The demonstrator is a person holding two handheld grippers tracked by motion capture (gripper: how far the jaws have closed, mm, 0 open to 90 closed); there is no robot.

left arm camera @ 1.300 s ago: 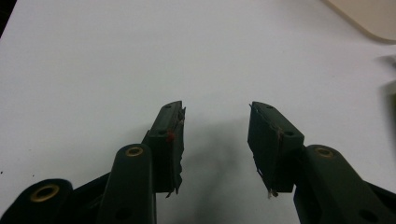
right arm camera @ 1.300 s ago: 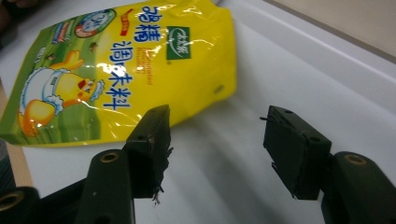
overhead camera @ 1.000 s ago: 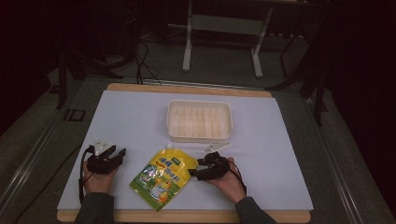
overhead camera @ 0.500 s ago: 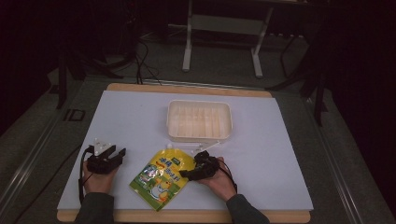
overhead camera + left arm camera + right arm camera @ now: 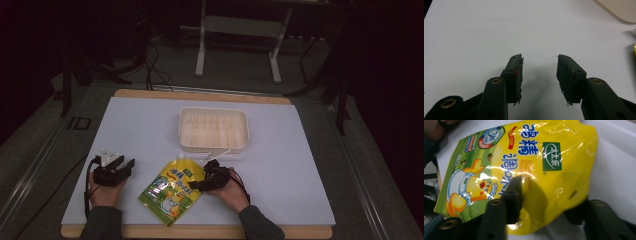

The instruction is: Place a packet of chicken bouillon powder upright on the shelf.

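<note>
- The pouch, a yellow-and-green stand-up bag with a cartoon duck, lies flat on the table near the person's edge, between the two hands, its spout end pointing toward the tray.
- In the right gripper view the pouch lies across the jaws: one jaw rests on top of its printed face, the other shows under its edge on the far side, so the edge of the pouch sits between them.
- The right gripper reaches in from the pouch's right side. Its jaws have just been closing and now stand about half shut around the pouch's edge; the film bulges there, but I cannot tell whether the pads already press firmly.
- The left gripper rests on the table well left of the pouch. Its jaws are spread wide with only bare table between them; it holds nothing.
- The tray, shallow, white and empty, stands beyond the pouch toward the table's middle, apart from it.
- Step in hand, as I judge it: taking hold of the pouch by its side edge with the right gripper.
- The next move calls for finishing the squeeze until the slick film is pinched, then lifting gently. A soft, filled pouch may sag or slide from a one-sided grip, so a slow lift toward the tray seems wise, with the left gripper free to steady it.
</note>
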